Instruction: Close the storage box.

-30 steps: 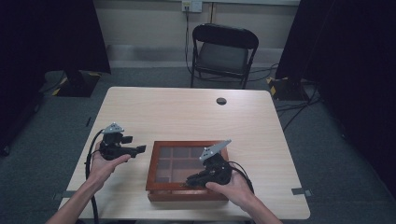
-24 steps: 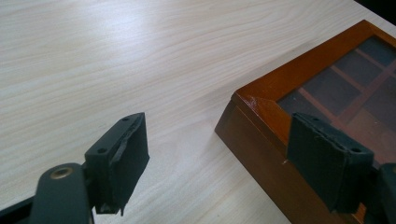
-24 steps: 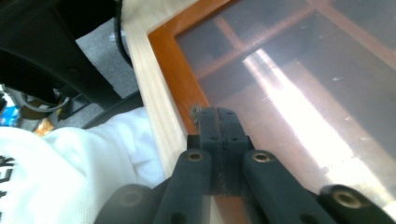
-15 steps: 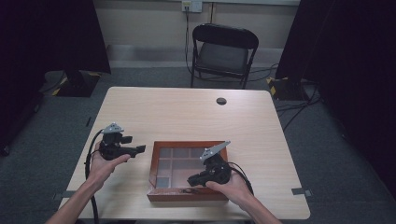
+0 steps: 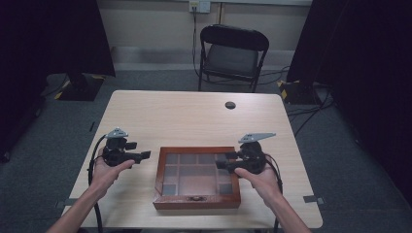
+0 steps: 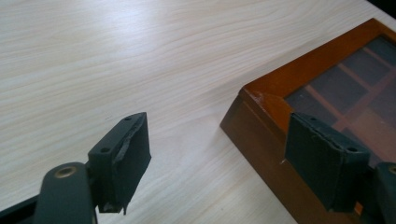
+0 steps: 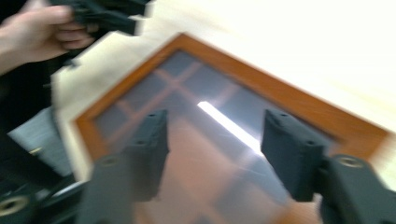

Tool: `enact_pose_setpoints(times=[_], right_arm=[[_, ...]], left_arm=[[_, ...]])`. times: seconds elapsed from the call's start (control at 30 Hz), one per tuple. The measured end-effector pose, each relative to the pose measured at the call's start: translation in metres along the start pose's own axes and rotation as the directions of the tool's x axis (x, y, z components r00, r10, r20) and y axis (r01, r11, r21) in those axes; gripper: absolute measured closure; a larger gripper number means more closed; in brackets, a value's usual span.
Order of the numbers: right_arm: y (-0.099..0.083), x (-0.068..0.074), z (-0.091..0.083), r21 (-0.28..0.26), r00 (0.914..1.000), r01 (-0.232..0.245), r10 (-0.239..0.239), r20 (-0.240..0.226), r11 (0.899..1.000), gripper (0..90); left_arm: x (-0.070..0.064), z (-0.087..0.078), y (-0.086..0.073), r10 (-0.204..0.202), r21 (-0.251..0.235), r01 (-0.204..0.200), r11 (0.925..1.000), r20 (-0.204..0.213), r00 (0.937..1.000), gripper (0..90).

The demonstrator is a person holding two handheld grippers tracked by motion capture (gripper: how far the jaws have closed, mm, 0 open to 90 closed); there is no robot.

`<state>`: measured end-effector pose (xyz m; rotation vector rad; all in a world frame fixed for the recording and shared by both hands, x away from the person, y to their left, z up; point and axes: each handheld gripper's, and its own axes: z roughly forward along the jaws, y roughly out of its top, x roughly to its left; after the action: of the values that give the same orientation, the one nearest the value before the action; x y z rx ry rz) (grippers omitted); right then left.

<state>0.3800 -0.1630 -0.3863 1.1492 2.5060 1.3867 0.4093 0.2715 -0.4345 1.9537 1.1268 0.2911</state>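
We see the wooden box [image 5: 197, 177] lying at the table's near edge, between both hands. Our right gripper [image 5: 224, 161], jaws apart, hovers over its glass lid, probably nearer it; our left gripper [image 5: 145, 156], also spread, sits just beside its left wall.
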Motion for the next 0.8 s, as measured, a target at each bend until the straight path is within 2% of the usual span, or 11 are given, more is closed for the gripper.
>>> enact_pose_setpoints(times=[0.07, 0.13, 0.23, 0.4, 0.53, 0.6, 0.7, 0.77, 0.8], right_arm=[[-0.004, -0.01, -0.008, -0.017, 0.9988, -0.029, 0.03, 0.039, 0.999, 31.9], [-0.008, -0.021, -0.016, -0.03, 0.9936, -0.06, 0.063, 0.094, 0.998, 27.3], [-0.017, -0.037, -0.027, -0.047, 0.9824, -0.104, 0.11, 0.151, 0.993, 23.8], [-0.035, -0.059, -0.042, -0.055, 0.9647, -0.16, 0.168, 0.202, 0.985, 18.7], [-0.05, -0.077, -0.047, -0.045, 0.945, -0.197, 0.202, 0.257, 0.979, 16.0], [-0.058, -0.087, -0.048, -0.041, 0.9298, -0.224, 0.226, 0.291, 0.974, 15.9], [-0.07, -0.099, -0.046, -0.033, 0.8926, -0.279, 0.272, 0.359, 0.96, 15.9], [-0.076, -0.104, -0.042, -0.016, 0.8694, -0.305, 0.285, 0.403, 0.952, 15.9], [-0.079, -0.106, -0.04, -0.004, 0.8607, -0.315, 0.287, 0.42, 0.949, 15.9]], left_arm=[[0.0, 0.0, 0.0, -0.004, 0.002, 0.004, 1.0, -0.002, 1.0, 22.2], [0.0, 0.0, 0.0, -0.005, 0.003, 0.005, 1.0, -0.004, 1.0, 22.2], [0.001, -0.001, 0.002, 0.003, 0.013, -0.003, 0.9999, -0.011, 0.9999, 22.3], [0.006, -0.002, -0.001, 0.018, 0.05, -0.017, 0.9986, -0.034, 0.9992, 22.3], [0.014, -0.001, -0.009, 0.003, 0.082, 0.001, 0.9967, -0.044, 0.999, 22.2], [0.017, 0.0, -0.013, 0.001, 0.105, 0.004, 0.9945, -0.045, 0.999, 22.1], [0.024, 0.0, -0.02, -0.001, 0.127, 0.008, 0.9918, -0.053, 0.9986, 21.7], [0.026, 0.001, -0.025, -0.006, 0.128, 0.019, 0.9917, -0.095, 0.9955, 21.7], [0.027, 0.001, -0.026, 0.014, 0.143, 0.001, 0.9897, -0.105, 0.9944, 21.6]])
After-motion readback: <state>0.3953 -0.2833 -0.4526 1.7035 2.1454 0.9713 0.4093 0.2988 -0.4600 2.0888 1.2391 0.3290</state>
